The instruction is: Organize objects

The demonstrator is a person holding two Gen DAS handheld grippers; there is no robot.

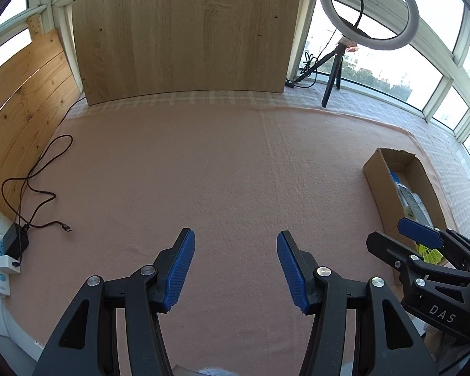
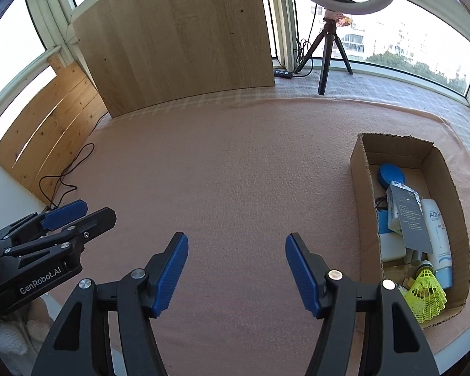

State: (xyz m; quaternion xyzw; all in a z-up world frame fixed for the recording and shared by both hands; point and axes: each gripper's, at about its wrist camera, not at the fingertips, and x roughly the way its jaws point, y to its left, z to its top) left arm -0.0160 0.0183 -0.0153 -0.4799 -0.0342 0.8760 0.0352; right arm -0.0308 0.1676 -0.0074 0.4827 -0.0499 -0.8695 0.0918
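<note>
Both the left gripper (image 1: 236,269) and the right gripper (image 2: 236,274) stand wide, holding nothing, above bare pink cloth (image 2: 235,172). The cardboard box (image 2: 365,219), at right of frame, contains a yellow shuttlecock (image 2: 426,294), sunscreen tube (image 2: 438,238) and blue lid (image 2: 391,175). A cable (image 1: 37,185) lies at left.

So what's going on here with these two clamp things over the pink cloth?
A person is tidying small items using two hand-held grippers. Right now the left gripper and the right gripper are both open and empty, above bare pink cloth. The cardboard box on the right already holds a yellow shuttlecock, a white tube, a small carton and a blue round thing. A loose cable lies at the left.
</note>
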